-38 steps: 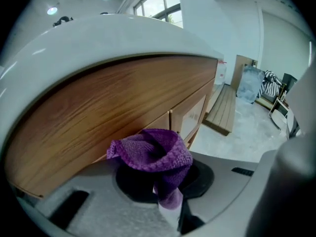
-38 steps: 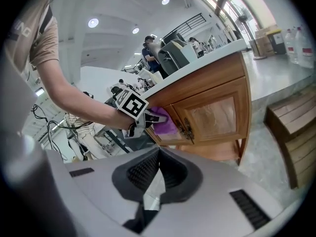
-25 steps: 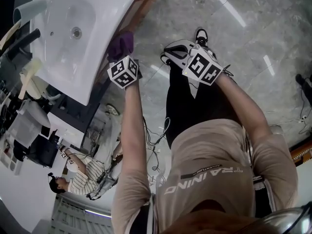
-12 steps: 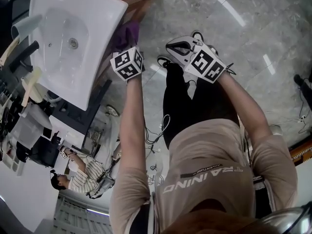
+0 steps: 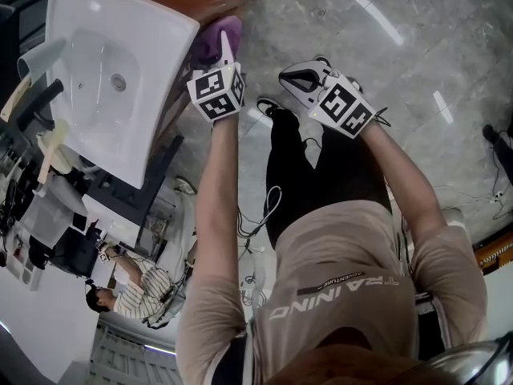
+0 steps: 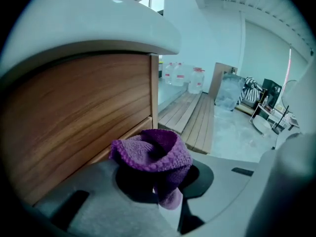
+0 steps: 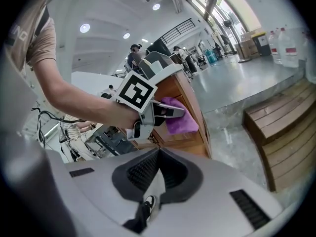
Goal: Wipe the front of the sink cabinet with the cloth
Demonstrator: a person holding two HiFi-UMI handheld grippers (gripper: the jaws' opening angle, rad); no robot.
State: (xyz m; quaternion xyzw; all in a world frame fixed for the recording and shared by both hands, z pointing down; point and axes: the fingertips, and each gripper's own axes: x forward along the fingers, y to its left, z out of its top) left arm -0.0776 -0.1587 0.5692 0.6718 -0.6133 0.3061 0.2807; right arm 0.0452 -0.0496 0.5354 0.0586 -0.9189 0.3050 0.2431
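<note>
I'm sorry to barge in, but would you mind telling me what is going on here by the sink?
A person holds a gripper in each hand. The left gripper is shut on a purple cloth and holds it at the wooden cabinet front, near its corner, below the white sink. The right gripper is shut on nothing and hangs apart over the floor.

Basin [image 6: 94,28] overhangs cabinet front [image 6: 74,117]; floor [image 5: 425,62] rightward open.
</note>
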